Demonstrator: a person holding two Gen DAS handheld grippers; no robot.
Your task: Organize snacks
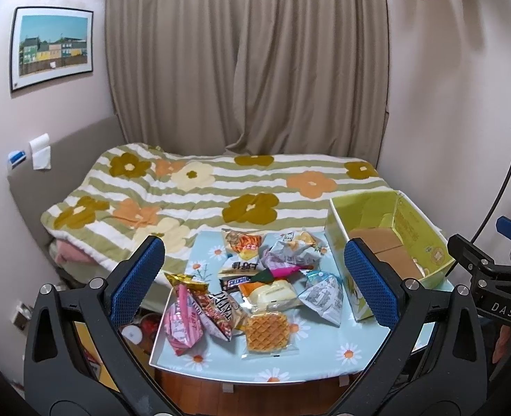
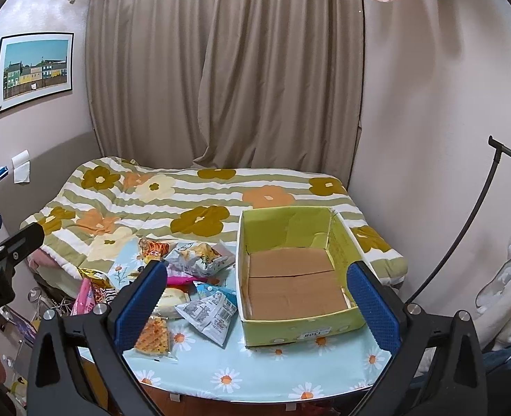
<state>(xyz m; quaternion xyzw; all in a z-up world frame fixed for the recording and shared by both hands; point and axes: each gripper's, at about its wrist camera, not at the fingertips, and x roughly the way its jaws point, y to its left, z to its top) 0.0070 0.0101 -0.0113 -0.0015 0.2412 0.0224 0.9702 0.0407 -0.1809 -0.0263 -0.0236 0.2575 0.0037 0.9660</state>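
Several snack packets lie in a heap on a small table with a blue daisy cloth [image 1: 328, 350] [image 2: 255, 371]. Among them are a waffle packet [image 1: 267, 334] [image 2: 154, 336], a pink packet [image 1: 182, 322], a Snickers bar [image 1: 236, 282] and a silver-blue pouch [image 1: 323, 296] [image 2: 210, 313]. A yellow-green cardboard box [image 1: 406, 230] [image 2: 292, 326] stands open and empty on the table's right. My left gripper [image 1: 252, 284] hovers open above the heap. My right gripper [image 2: 257, 303] hangs open above the box's left wall. Neither holds anything.
Behind the table is a bed with a striped flower quilt [image 1: 221, 187] [image 2: 193, 201], then beige curtains [image 1: 248, 59]. A black stand [image 2: 463, 228] and white items sit at the right. Clutter lies on the floor left of the table [image 1: 141, 329].
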